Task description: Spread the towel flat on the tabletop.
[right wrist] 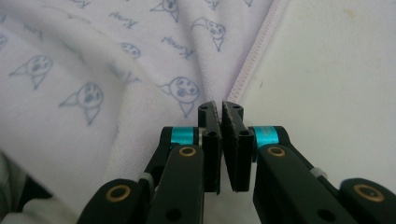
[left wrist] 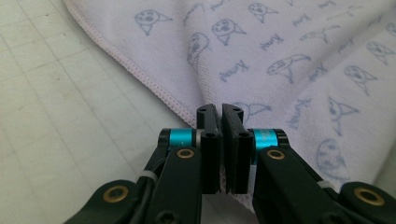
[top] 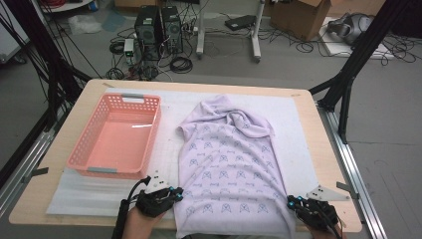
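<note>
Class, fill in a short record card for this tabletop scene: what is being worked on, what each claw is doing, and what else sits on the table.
Item in hand: pale purple towel with a small printed pattern, spread flat, bunched at its far end
Left claw: shut on the towel's near left edge
Right claw: shut on the towel's near right edge
Basket: pink, holed sides, nothing in it, left of the towel
Surface: white mat on a wooden table
</note>
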`<state>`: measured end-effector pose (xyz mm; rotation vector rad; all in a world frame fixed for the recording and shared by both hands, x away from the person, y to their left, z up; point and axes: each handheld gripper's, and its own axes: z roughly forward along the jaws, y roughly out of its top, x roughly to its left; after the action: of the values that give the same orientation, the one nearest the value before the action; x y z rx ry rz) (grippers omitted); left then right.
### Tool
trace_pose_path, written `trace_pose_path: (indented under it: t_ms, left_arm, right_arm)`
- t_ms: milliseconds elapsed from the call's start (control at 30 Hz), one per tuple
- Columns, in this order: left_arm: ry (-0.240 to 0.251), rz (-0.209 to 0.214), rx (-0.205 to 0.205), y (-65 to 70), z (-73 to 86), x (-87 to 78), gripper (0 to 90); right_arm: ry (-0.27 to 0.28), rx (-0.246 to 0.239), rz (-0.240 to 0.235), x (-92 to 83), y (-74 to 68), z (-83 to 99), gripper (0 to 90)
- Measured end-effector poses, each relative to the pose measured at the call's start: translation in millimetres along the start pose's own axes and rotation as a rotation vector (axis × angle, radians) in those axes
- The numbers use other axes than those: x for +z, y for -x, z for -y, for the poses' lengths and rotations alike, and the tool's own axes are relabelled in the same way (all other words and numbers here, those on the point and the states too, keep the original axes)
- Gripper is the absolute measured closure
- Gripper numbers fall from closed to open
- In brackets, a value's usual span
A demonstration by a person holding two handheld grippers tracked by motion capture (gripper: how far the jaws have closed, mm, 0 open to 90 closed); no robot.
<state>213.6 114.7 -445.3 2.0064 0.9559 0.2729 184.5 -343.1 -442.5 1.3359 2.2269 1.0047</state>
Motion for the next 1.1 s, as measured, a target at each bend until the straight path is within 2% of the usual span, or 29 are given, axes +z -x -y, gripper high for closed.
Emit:
trace_pose_path:
  t_ms: [267, 400, 533, 600, 633, 667, 700, 767, 867, 967, 1033, 1100]
  left_arm:
    - [-0.008, 0.050, 0.031, 6.5, 13.2, -27.3, 85.7]
    - [-0.017, 0.075, 0.043, 13.5, 21.3, -39.7, 85.7]
    - [-0.031, 0.102, 0.055, 18.0, 31.5, -48.8, 85.3]
    - [-0.025, 0.099, 0.045, 16.3, 33.2, -47.9, 82.4]
    - [-0.016, 0.083, 0.037, 14.8, 32.4, -46.5, 75.5]
    - [-0.003, 0.074, 0.022, 12.9, 30.8, -45.1, 66.8]
    - [0.018, 0.072, 0.014, 11.2, 28.8, -44.3, 62.7]
    - [0.075, 0.063, 0.009, 8.5, 24.0, -42.3, 53.0]
    - [0.136, 0.051, 0.002, 2.0, 14.5, -33.9, 44.2]
    - [0.135, 0.052, -0.006, -5.5, 1.5, -18.9, 42.1]
    - [0.124, 0.030, 0.005, -10.5, -7.7, -8.4, 42.2]
    - [0.109, 0.005, -0.001, -17.3, -15.6, 1.6, 42.1]
  right_arm:
    - [-0.013, -0.012, -0.053, -23.1, -7.1, 19.1, 86.2]
    - [-0.019, -0.026, -0.080, -36.0, -17.7, 26.3, 86.2]
    - [-0.057, -0.054, -0.116, -48.5, -30.2, 36.8, 86.1]
    - [-0.058, -0.055, -0.121, -51.4, -34.0, 39.5, 83.9]
    - [-0.054, -0.058, -0.114, -51.5, -34.7, 39.0, 79.8]
    - [-0.047, -0.055, -0.101, -51.0, -35.2, 37.3, 71.7]
    - [-0.031, -0.049, -0.094, -50.1, -35.1, 34.9, 69.0]
    - [0.001, -0.054, -0.084, -48.0, -35.9, 28.2, 65.0]
    - [0.038, -0.092, -0.034, -39.5, -38.2, 12.6, 62.3]
    - [0.078, -0.102, 0.006, -21.2, -36.0, -7.3, 59.7]
    - [0.089, -0.097, 0.036, -5.4, -33.3, -20.5, 56.3]
    - [0.087, -0.080, 0.052, 11.1, -28.4, -31.6, 54.1]
